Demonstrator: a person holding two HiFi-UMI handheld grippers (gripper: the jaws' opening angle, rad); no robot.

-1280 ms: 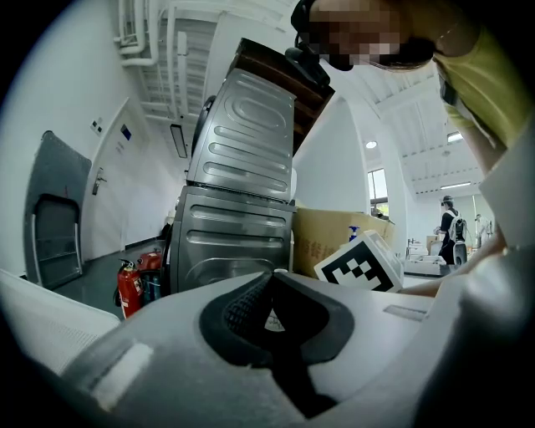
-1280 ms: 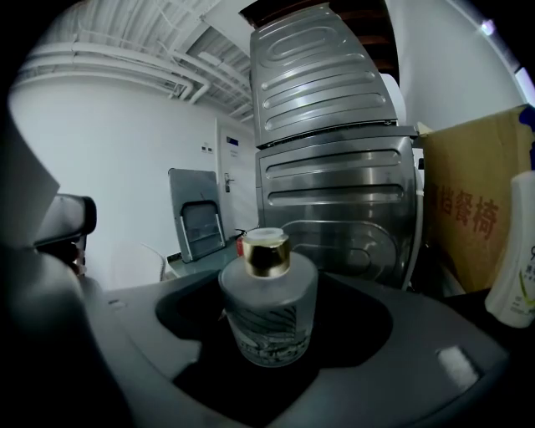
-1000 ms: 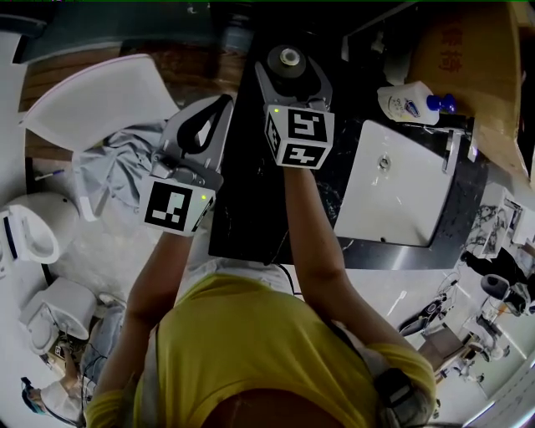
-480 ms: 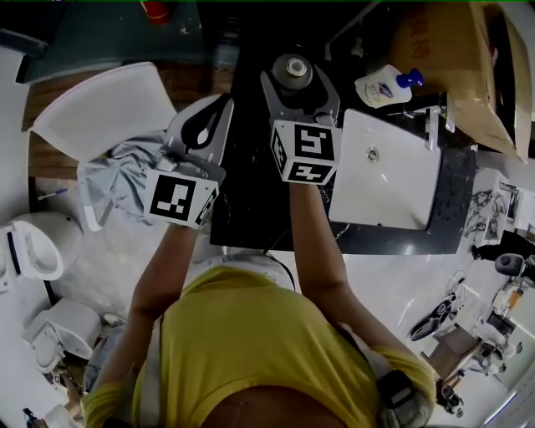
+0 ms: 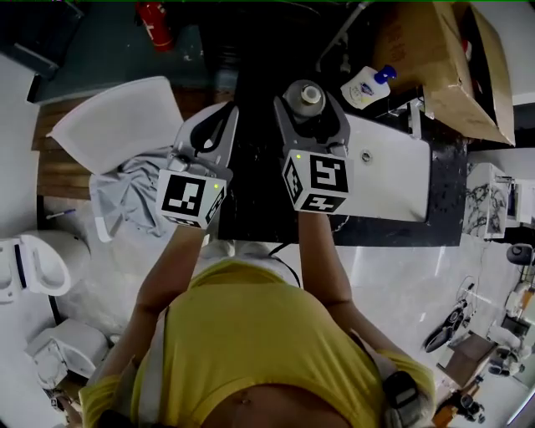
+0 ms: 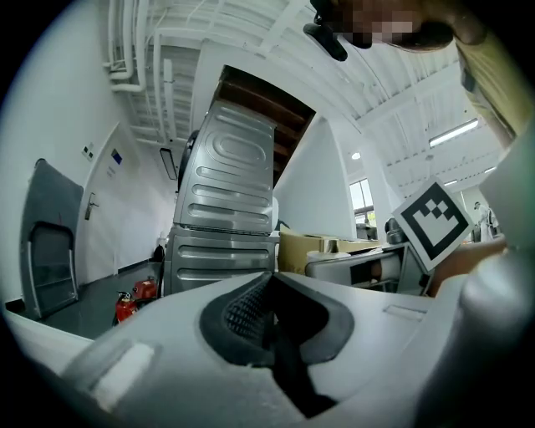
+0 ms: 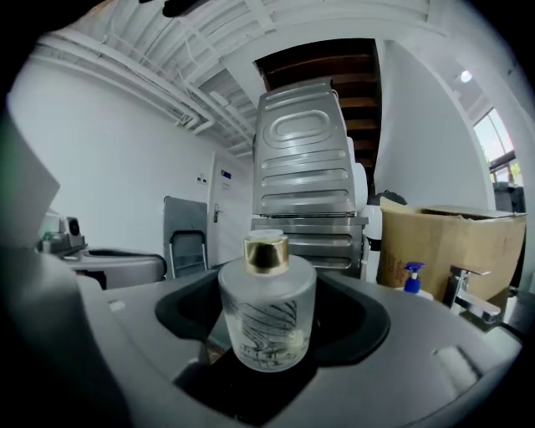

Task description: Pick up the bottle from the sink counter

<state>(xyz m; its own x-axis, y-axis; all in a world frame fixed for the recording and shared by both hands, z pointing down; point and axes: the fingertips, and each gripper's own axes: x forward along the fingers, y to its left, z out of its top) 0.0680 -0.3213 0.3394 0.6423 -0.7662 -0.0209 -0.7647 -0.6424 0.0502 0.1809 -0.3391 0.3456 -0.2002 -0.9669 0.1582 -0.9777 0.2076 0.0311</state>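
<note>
Two right gripper (image 5: 306, 104) fingers (image 7: 401, 351) clamped the bottle (image 7: 267, 322), which likely needed a firm, upright lift; the left gripper's (image 6: 269, 313) fingers were together, empty.

Two grippers (left gripper (image 5: 224, 117), right gripper (image 5: 305, 99)), one glass bottle (image 5: 304, 94), one soap bottle (image 5: 361, 85), one sink (image 5: 393, 180), one faucet (image 7: 468, 297), one cardboard box (image 5: 435, 58), one fire extinguisher (image 5: 157, 25)

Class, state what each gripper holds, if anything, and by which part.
Right gripper holds the bottle by its round body, below the gold cap. Left gripper is shut on nothing.
</note>
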